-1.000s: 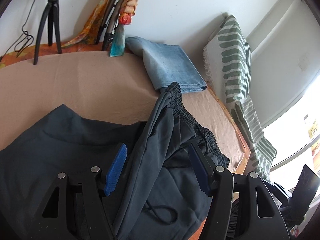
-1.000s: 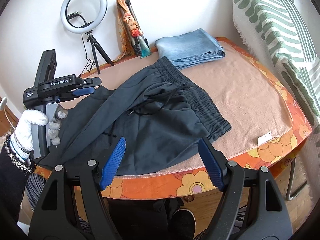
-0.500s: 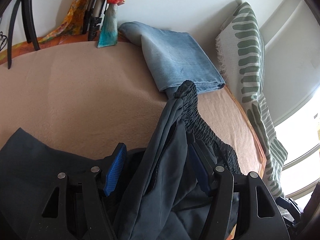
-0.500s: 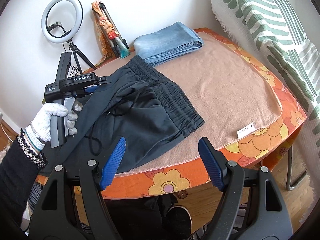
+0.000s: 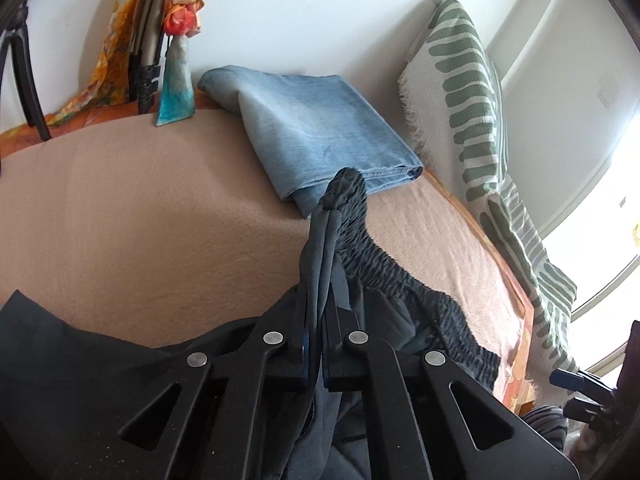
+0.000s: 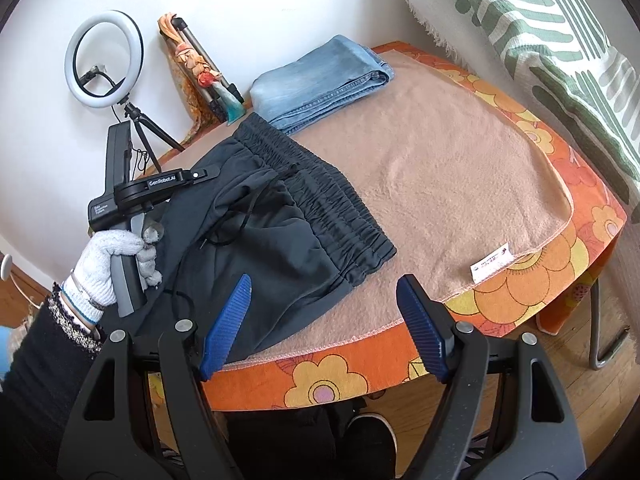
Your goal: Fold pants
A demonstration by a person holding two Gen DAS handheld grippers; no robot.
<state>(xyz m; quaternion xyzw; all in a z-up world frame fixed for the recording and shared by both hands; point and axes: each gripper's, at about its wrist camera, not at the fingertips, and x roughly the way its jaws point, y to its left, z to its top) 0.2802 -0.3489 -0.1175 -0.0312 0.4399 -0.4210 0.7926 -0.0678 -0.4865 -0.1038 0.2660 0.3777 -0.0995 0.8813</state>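
Note:
Dark grey pants [image 6: 280, 232] with an elastic waistband and drawstring lie rumpled on a tan blanket [image 6: 440, 160]. In the left wrist view a raised fold of the pants [image 5: 320, 248] runs up between the fingers of my left gripper [image 5: 318, 320], whose jaws are closing tight with the pads pressing the cloth. From the right wrist view, the left gripper [image 6: 200, 174] sits at the pants' left side, held by a white-gloved hand [image 6: 108, 256]. My right gripper [image 6: 325, 284] hangs open over the near table edge, just above the pants' near corner, nothing between its fingers.
Folded blue jeans [image 6: 320, 76] lie at the back of the blanket, touching the waistband end. A ring light on a tripod [image 6: 104, 58] and a figurine stand by the wall. A green-striped pillow [image 6: 540, 20] leans at the right. The orange floral table cover [image 6: 520, 280] drops off at front.
The left gripper went from open around the fold to shut on it after sliding further along the pants. The right gripper moved closer to the table edge and stayed open.

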